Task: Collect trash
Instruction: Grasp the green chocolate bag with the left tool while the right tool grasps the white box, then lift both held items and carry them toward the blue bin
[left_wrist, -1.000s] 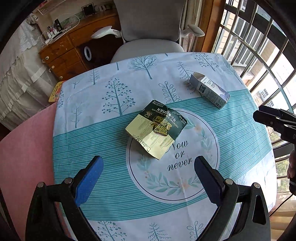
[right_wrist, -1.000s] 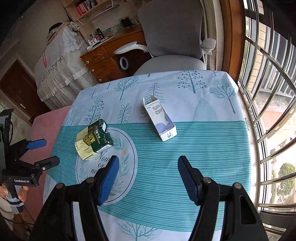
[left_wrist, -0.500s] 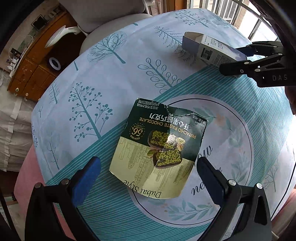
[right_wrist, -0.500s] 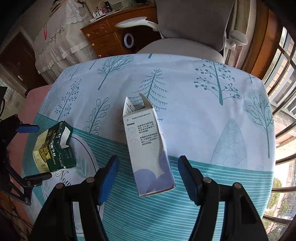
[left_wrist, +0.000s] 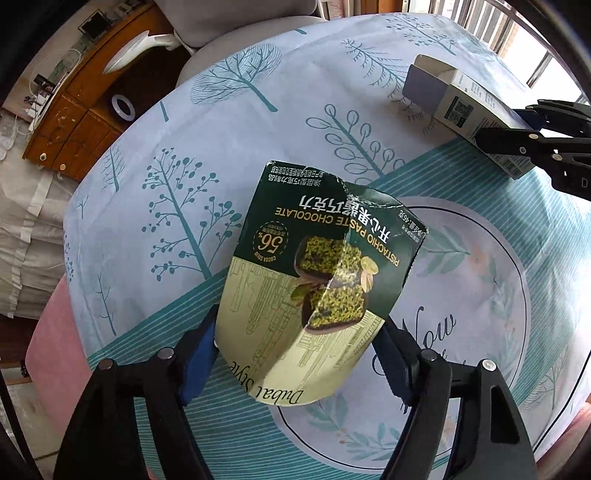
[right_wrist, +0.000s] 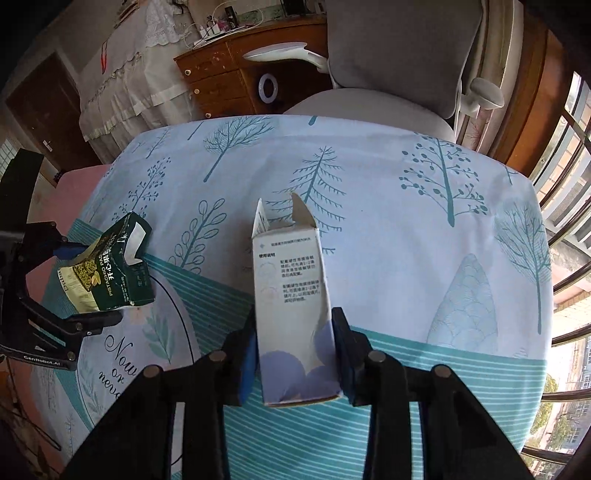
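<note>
A torn green pistachio chocolate box (left_wrist: 325, 266) lies on the tablecloth (left_wrist: 221, 147). My left gripper (left_wrist: 297, 332) points down over it, its jaws closing, blue pads pressed on both sides so the card bows upward. The right wrist view shows this box (right_wrist: 110, 273) lifted at one end inside the left gripper (right_wrist: 90, 284). A white carton with an open top flap (right_wrist: 288, 266) lies on the teal stripes. My right gripper (right_wrist: 294, 328) is closing on its lower end, pads against both long sides. The left wrist view has the carton (left_wrist: 458, 107) and right gripper (left_wrist: 504, 125) at upper right.
A grey office chair (right_wrist: 399, 48) stands at the table's far edge. Behind it are a wooden dresser (right_wrist: 221, 74) and a white lamp (right_wrist: 280, 51). Window bars (right_wrist: 569, 147) run along the right. A pink surface (left_wrist: 51, 350) borders the table's left edge.
Both grippers came down onto the table, each over its own box, and their jaws narrowed from wide apart onto the sides. The chocolate box now bows between the left pads.
</note>
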